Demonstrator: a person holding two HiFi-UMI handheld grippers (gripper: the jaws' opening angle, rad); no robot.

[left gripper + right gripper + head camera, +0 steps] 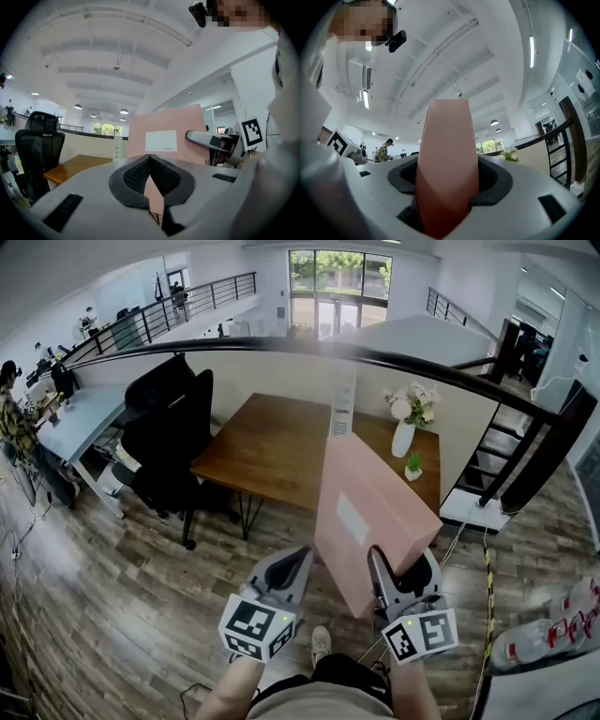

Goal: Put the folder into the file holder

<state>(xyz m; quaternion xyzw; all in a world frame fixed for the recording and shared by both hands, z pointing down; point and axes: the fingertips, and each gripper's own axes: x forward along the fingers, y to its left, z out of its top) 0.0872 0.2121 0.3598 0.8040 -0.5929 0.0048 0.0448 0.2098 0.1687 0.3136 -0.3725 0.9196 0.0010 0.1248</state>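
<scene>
Folder (446,173) edgewise in right gripper view

Bright, daylight from far windows (339,277), strong fisheye bending, dark corners, close surfaces blurred

Both grippers sit low centre in the head view, forearms coming in from the bottom edge, marker cubes facing up. Left gripper (298,563) is roughly level, jaws closed tip to tip; can't tell if anything is pinched. Right gripper (386,568) is tilted slightly up, jaws spread wide and clamped on the pink folder (375,502).
</scene>
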